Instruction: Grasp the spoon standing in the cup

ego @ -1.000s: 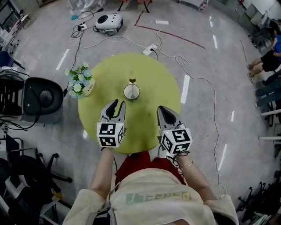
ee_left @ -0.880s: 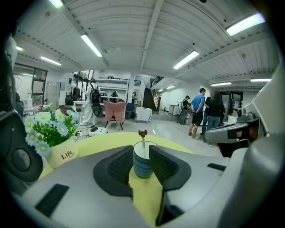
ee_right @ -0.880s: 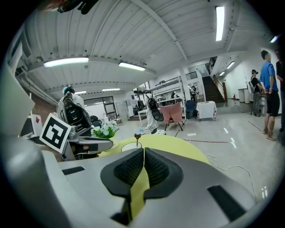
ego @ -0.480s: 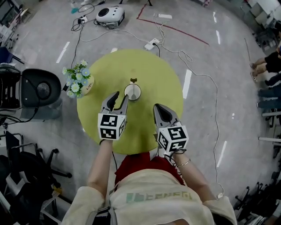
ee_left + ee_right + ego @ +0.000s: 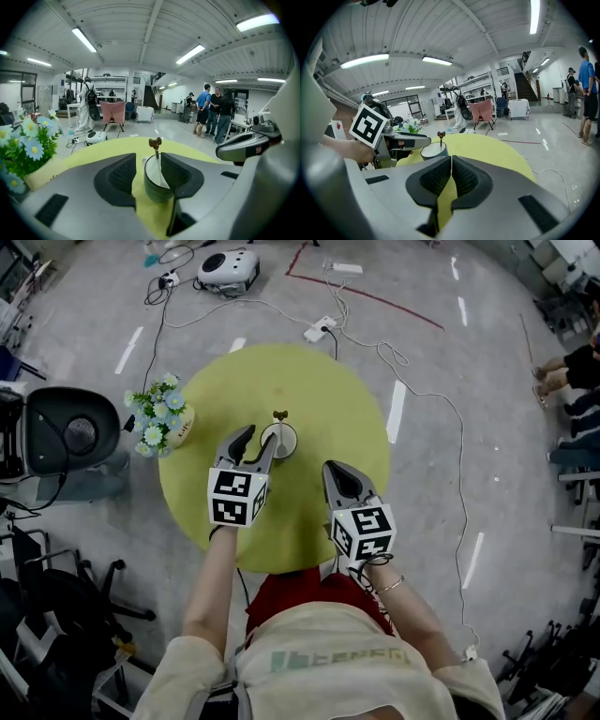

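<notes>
- The cup stood upright near the middle of the round yellow-green table, with the spoon standing in it, its dark ornamental top poking above the rim
- The left claw was at the near left side of the cup, angled down toward it; its jaws had just been opening and stood wide apart
- In the left gripper view the cup sat just past the tips of the left claw, in the gap between the jaws but nearer the right jaw, which covered part of the cup's side
- The spoon rose above the gap, untouched by either pad; whether the right jaw touched the cup could not be told
- The right claw hung over the near right part of the table, its jaws all but together with nothing between them
- From the right claw the cup and spoon lay ahead and to its left, well apart
- A pot of flowers stood at the table's left edge
</notes>
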The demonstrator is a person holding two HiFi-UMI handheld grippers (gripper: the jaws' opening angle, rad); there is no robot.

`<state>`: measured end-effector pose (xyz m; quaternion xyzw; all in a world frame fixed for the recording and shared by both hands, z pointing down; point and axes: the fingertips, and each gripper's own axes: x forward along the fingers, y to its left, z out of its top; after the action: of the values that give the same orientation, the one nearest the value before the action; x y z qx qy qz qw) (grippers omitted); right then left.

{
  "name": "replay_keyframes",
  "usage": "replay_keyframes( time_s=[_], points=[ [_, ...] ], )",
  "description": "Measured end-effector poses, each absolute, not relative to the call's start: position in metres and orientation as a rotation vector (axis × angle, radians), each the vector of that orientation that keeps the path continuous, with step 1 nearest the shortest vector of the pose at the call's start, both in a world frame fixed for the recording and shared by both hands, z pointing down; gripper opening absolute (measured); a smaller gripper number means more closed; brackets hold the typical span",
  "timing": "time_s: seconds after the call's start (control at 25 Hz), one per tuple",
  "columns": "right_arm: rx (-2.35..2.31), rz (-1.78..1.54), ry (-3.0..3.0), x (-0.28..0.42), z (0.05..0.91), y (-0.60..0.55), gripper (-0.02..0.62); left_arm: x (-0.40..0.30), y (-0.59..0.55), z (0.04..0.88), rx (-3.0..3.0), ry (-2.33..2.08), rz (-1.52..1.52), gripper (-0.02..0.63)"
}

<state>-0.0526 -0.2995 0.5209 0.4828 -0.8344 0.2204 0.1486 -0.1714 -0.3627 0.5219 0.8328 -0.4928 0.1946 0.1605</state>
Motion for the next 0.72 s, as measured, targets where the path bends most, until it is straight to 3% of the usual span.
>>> replay_keyframes(
  time_s=[0.72],
  points=[
    [1.355, 0.692, -2.351, -0.061, 0.541, -0.323, 0.037, -0.146, -0.395, 0.533, 2.423, -1.305, 0.657, 0.163]
  ],
)
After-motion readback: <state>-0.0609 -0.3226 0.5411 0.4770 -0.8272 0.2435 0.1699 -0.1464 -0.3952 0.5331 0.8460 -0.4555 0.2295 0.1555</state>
